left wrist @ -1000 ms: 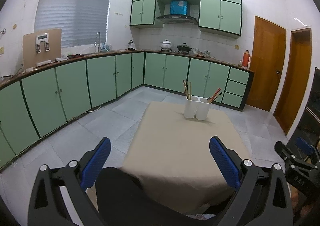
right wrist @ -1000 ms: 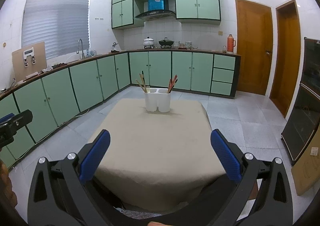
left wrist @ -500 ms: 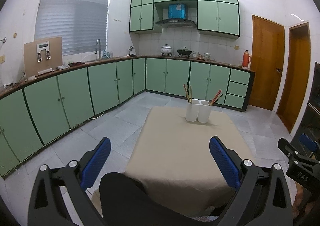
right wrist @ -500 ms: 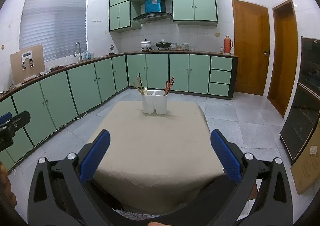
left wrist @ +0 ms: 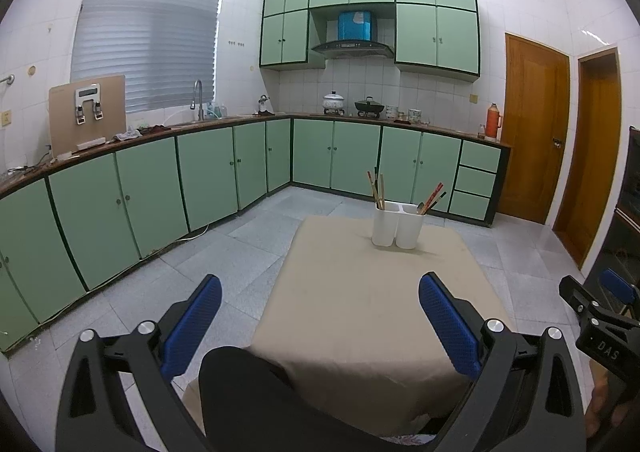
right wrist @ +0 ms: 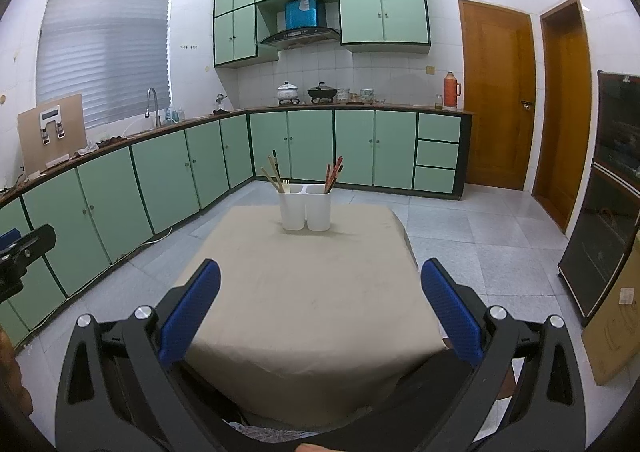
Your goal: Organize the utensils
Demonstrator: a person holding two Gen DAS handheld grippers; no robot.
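A white two-compartment utensil holder [left wrist: 397, 225] [right wrist: 305, 211] stands at the far end of a table with a beige cloth [left wrist: 372, 300] [right wrist: 312, 292]. Its left cup holds wooden chopsticks [right wrist: 272, 174] and a small fork; its right cup holds red chopsticks [right wrist: 333, 174] and a spoon. My left gripper [left wrist: 320, 322] is open and empty, held above the table's near left edge. My right gripper [right wrist: 320, 308] is open and empty above the near edge. Each gripper shows at the side of the other's view.
Green base cabinets [left wrist: 160, 188] run along the left and back walls, with a sink, pots and an orange thermos [right wrist: 451, 90] on the counter. Two wooden doors [right wrist: 496, 92] stand at the right. A dark glass cabinet [right wrist: 604, 220] and a cardboard box are at the far right. Grey tile floor surrounds the table.
Both views have tilted slightly upward, so the holder and table sit a little lower in the frames. Both grippers stay open and empty.
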